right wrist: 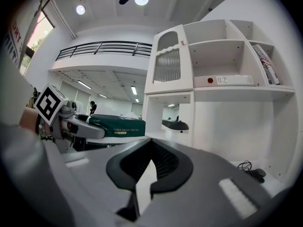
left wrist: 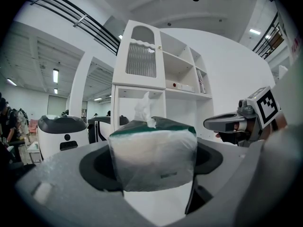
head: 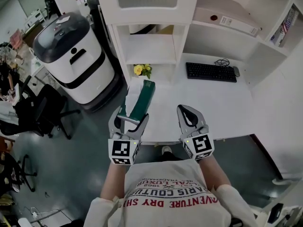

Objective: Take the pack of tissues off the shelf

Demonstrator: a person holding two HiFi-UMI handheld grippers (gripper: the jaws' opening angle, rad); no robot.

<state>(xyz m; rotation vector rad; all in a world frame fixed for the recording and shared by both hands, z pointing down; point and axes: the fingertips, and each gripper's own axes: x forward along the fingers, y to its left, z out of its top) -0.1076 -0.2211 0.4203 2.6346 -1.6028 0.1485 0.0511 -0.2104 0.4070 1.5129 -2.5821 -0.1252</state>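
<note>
Closest below the head camera, at six o'clock, is the person's white printed shirt (head: pixel 173 193), with both forearms reaching forward from it. Biggest in the scene is the white shelf unit (head: pixel 151 48), filling twelve to two o'clock, and the white desk (head: pixel 208 108) spreads out under it. At ten o'clock stands a white machine with a dark lid (head: pixel 75 56) on the grey floor. A black keyboard (head: pixel 210 72) lies on the desk at one o'clock.

The pack of tissues (head: pixel 142 100) is off the shelf, above the desk's front left part near the picture's centre. It is clamped across its near end by the left gripper (head: pixel 129 122), whose claw stands wide around it, and one tissue pokes up from its green top. The right gripper (head: pixel 189 115), at five o'clock, has its claw pinched together on nothing. Smallest, yellow flowers (head: pixel 142 70) sit at twelve o'clock in the low shelf bay.
</note>
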